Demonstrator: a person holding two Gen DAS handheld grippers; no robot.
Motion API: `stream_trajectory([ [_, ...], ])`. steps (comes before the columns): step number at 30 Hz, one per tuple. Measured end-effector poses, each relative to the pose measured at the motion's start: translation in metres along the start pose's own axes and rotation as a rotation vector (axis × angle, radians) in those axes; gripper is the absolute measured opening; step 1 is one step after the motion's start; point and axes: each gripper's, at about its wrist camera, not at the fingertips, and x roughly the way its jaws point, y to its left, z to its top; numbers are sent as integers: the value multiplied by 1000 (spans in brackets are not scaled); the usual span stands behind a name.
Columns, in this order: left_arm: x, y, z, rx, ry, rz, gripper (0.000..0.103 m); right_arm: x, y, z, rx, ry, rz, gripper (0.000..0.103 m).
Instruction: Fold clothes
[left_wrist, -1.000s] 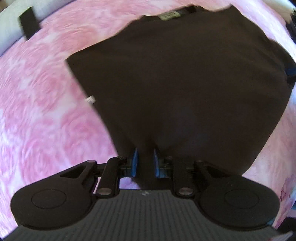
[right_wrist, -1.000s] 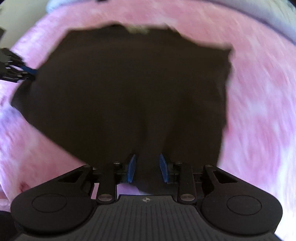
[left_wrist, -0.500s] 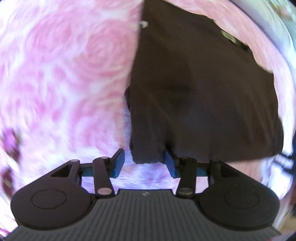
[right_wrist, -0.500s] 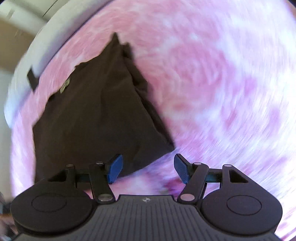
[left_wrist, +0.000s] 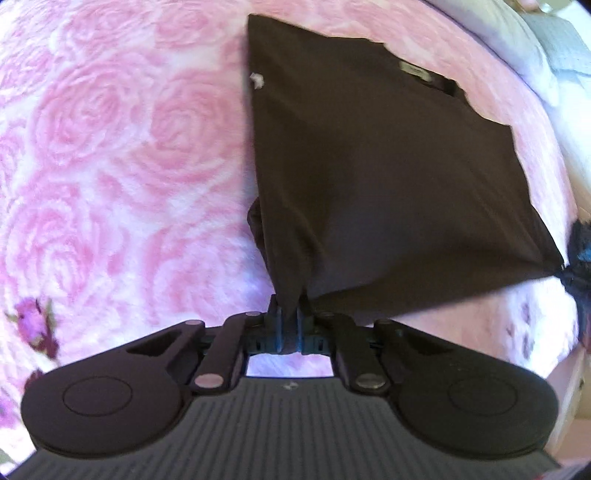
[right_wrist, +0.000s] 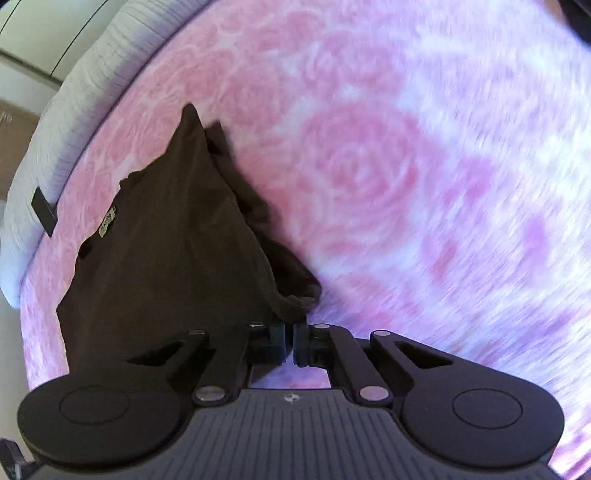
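Fabric of one dark brown garment stretches between two tools: the left tool is clenched on its near corner, and the right tool is closed at another bunched corner. Wide bare room lies left and right of it on the pink rose-patterned blanket covering the bed. One neck label shows at the far edge.
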Motion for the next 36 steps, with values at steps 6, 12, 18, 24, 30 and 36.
stream_trajectory([
  [6,-10,-33,-32,73,71,-60,5,-40,-17,13,-104,-4,-76,0],
  [12,11,-58,-78,86,153,-46,5,-40,-47,7,-180,21,-185,9],
  [18,-7,-41,-72,207,158,99,6,-39,-29,-13,-243,-44,-301,29],
  [24,-21,-23,-3,572,21,176,17,-46,47,-77,-310,-120,-273,37],
  [30,13,-35,44,1108,-90,72,17,-16,159,-180,-398,-101,-159,38],
  [36,69,-26,89,1280,-62,-2,20,57,248,-249,-431,-34,-103,38],
])
